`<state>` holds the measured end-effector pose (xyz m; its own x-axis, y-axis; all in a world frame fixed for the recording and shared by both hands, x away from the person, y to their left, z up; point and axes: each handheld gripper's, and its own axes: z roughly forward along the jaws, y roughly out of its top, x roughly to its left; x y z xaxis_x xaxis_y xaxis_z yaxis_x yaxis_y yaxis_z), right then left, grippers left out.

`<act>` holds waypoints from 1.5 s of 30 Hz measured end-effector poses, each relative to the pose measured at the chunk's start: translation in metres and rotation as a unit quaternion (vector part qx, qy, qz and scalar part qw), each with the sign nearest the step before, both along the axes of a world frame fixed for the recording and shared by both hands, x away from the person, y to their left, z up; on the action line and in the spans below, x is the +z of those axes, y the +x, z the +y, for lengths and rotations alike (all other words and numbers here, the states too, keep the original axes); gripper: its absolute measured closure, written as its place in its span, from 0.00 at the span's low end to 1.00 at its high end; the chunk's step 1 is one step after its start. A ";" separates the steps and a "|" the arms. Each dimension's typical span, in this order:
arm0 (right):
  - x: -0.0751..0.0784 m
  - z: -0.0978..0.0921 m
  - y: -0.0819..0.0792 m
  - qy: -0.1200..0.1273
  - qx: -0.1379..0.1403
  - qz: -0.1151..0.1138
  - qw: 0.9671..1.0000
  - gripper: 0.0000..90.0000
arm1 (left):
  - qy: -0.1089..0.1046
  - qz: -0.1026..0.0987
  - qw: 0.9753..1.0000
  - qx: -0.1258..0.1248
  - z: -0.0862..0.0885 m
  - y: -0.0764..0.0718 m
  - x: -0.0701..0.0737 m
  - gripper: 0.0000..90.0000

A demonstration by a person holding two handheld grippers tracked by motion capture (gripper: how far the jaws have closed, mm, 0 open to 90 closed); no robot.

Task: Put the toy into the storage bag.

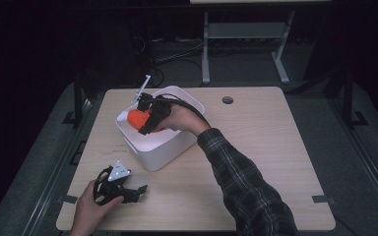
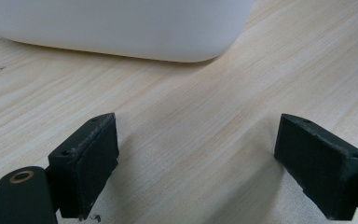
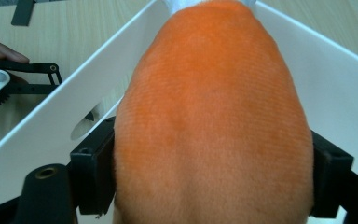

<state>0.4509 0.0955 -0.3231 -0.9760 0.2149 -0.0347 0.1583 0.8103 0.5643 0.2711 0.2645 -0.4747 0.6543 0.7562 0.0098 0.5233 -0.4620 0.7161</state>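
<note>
Nearest the person, the left gripper (image 1: 137, 189) rests low on the wooden table (image 1: 256, 147) at its front left corner, held by the left hand (image 1: 89, 209). In the left gripper view its jaws stand well apart with only bare tabletop between them; nothing is held. The rounded lower wall of the white bin (image 2: 121, 28) lies just ahead of it, not touching.

Farther in, the white bin (image 1: 160, 150) sits left of the table's centre, turned at an angle to the table edge. The right hand (image 1: 182, 119), on a plaid sleeve (image 1: 241, 182), reaches over the bin's open top with the right gripper (image 1: 145, 123).

The right gripper's jaws are clamped on an orange plush object (image 1: 138, 118) — in the right gripper view the orange plush object (image 3: 214, 126) bulges between both pads, pressed on either side, with the bin's white walls (image 3: 65, 116) flanking it. The object is over the bin's interior, near its far left rim; whether it touches the bin floor cannot be told.

Beyond the bin — a round grommet hole (image 1: 228, 100) in the tabletop near the far edge.
</note>
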 end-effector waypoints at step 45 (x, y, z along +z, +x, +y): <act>0.004 -0.011 0.000 0.006 -0.011 0.007 1.000 0.15 | -0.003 -0.002 1.000 0.002 0.000 0.000 0.000 0.14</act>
<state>0.4510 0.0844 -0.3187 -0.9714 0.2366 -0.0182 0.1842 0.8000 0.5710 0.2711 0.2641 -0.4750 0.6517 0.7584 0.0080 0.5221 -0.4563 0.7205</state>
